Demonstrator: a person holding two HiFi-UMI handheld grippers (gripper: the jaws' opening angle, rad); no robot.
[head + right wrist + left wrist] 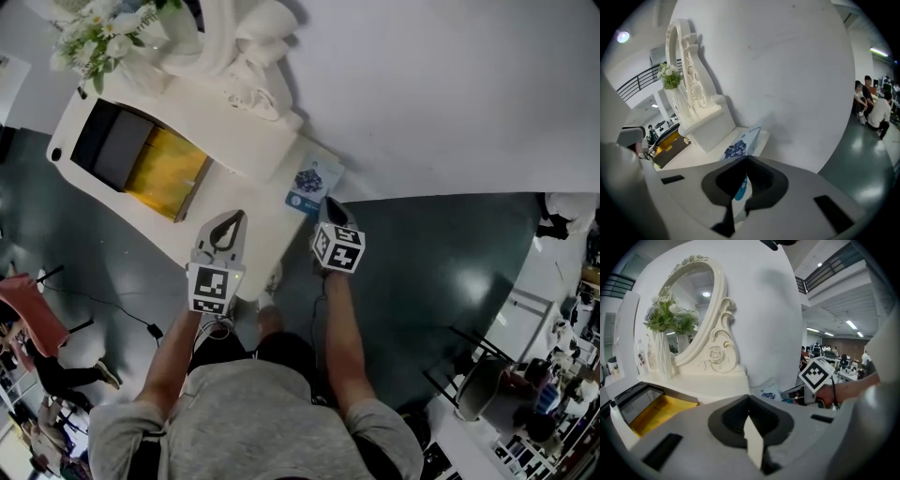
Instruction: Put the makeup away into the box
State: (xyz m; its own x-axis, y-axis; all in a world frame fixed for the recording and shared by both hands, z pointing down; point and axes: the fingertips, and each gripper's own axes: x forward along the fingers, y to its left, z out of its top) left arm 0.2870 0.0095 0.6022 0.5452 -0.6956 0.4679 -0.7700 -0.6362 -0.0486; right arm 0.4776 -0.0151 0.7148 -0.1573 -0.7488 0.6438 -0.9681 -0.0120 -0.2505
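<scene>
A pale blue makeup packet [314, 182] with a dark blue print lies at the right end of the white dressing table [272, 234]. My right gripper [330, 203] is shut on the packet's near edge; in the right gripper view the packet [739, 146] runs from the table into the closed jaws of that gripper [744, 161]. The open box [192, 192] with a yellow inside and a dark lid sits at the table's left. My left gripper [239, 217] hovers over the table's front edge between box and packet, its jaws together with nothing in them [750, 401].
An ornate white mirror [696, 310] and a vase of white flowers [98, 33] stand at the back of the table against a curved white wall. Dark glossy floor surrounds the table. People and desks fill the room's far right.
</scene>
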